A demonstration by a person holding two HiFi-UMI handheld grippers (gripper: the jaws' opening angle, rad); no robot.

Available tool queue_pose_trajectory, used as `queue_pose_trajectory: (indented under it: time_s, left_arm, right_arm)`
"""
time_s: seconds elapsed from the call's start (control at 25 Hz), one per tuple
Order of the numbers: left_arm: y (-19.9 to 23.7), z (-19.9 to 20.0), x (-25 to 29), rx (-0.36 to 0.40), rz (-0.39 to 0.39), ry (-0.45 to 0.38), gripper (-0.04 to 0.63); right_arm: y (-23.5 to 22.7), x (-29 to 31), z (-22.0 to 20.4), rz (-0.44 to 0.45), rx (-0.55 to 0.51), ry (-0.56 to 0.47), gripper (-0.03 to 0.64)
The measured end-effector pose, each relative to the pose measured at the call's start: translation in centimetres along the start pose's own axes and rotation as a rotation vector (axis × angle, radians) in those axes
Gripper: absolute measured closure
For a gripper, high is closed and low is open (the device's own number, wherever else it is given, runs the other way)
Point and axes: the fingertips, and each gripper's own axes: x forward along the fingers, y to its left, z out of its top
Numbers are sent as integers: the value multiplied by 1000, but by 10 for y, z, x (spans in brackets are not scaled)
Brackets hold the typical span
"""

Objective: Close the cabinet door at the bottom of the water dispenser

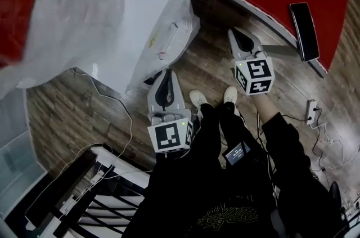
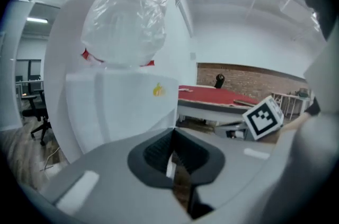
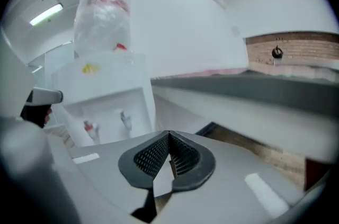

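We see the right hand-held gripper (image 3: 169,138) with its jaws pressed together tip to tip, nothing between the meshed pads (image 3: 151,157). Beyond it to the left stands the white water dispenser (image 3: 108,93), with two taps (image 3: 125,121) in its recess, one of them red-tipped. A bottle wrapped in clear plastic (image 3: 103,11) sits on top. To the right runs a tabletop's grey edge (image 3: 254,85), with a brick wall (image 3: 302,51) behind it.
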Motion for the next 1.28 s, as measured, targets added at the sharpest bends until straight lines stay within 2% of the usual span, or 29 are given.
queue_pose_trajectory:
  time_s: [0.12, 0.28, 0.44, 0.56, 0.72, 0.88, 1.08, 1.28]
  left_arm:
    - [-15, 51, -11, 7, -14, -62, 588]
    - [-18, 105, -33, -6, 35, -87, 589]
    - [-14, 154, -56, 29, 83, -149, 588]
    - [-7, 193, -74, 10, 113, -223, 588]
    - [-18, 236, -103, 19, 91, -303, 589]
    - [-26, 264, -121, 38, 94, -371, 588]
    - [-31, 253, -111, 32, 103, -385, 588]
    - [-31, 266, -119, 26, 92, -396, 588]
  right_arm:
    - [16, -50, 74, 41, 11, -130, 617]
    - [41, -107, 155, 58, -5, -257, 617]
    - [74, -148, 210, 94, -72, -320, 617]
    - [95, -171, 240, 121, -111, -342, 617]
    - [110, -201, 261, 147, -84, -340, 617]
    - [115, -221, 285, 162, -65, -385, 617]
    - [111, -222, 290, 131, -102, -456, 618]
    - [113, -220, 305, 116, -139, -438, 618]
